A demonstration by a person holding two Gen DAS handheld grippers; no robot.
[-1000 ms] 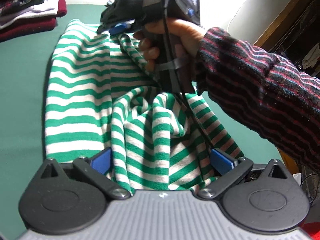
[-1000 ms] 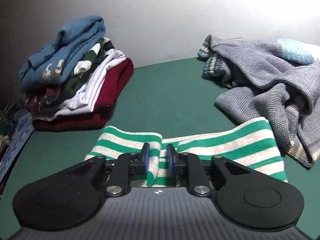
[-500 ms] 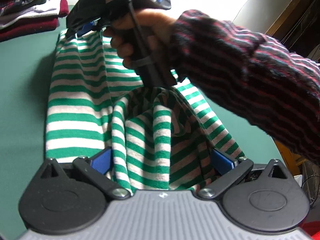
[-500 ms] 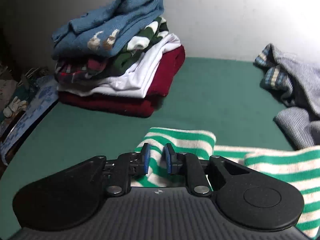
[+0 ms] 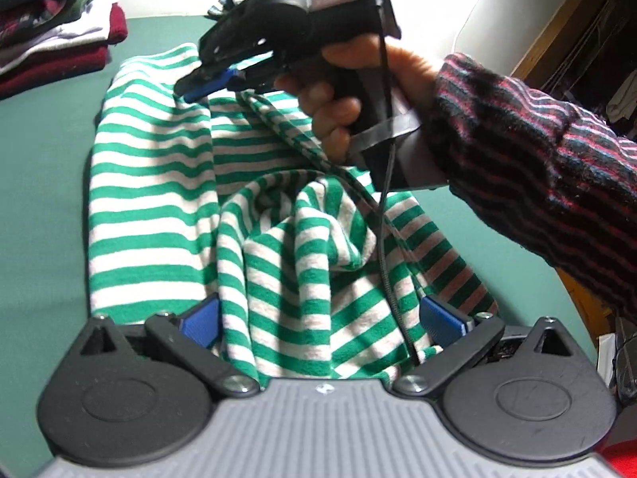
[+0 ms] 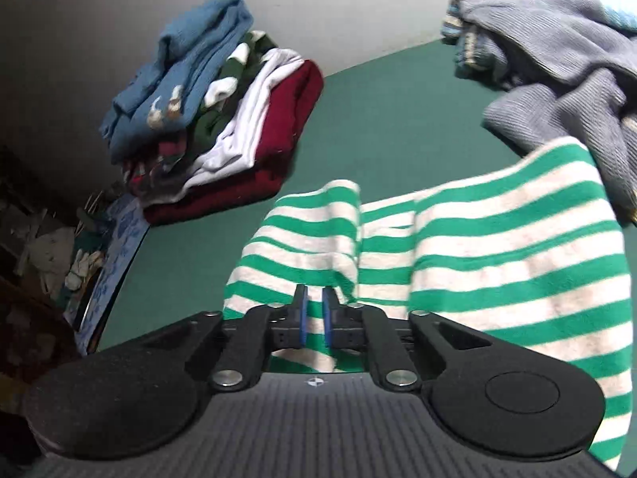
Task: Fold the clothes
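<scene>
Green table (image 6: 390, 119), striped shirt (image 6: 497, 247) bunched btwn right hand-held gripper (image 6: 313, 310) pads

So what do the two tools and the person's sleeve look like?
Both tools, left and right, are black with blue pads and a ribbed grey body. A thin black cable hangs from the right one. The sleeve is dark knit with red stripes.

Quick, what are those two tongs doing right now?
Left tongs: open wide, striped shirt bunched between them, not pinched.
Right tongs: closed on a fold of the shirt.
</scene>
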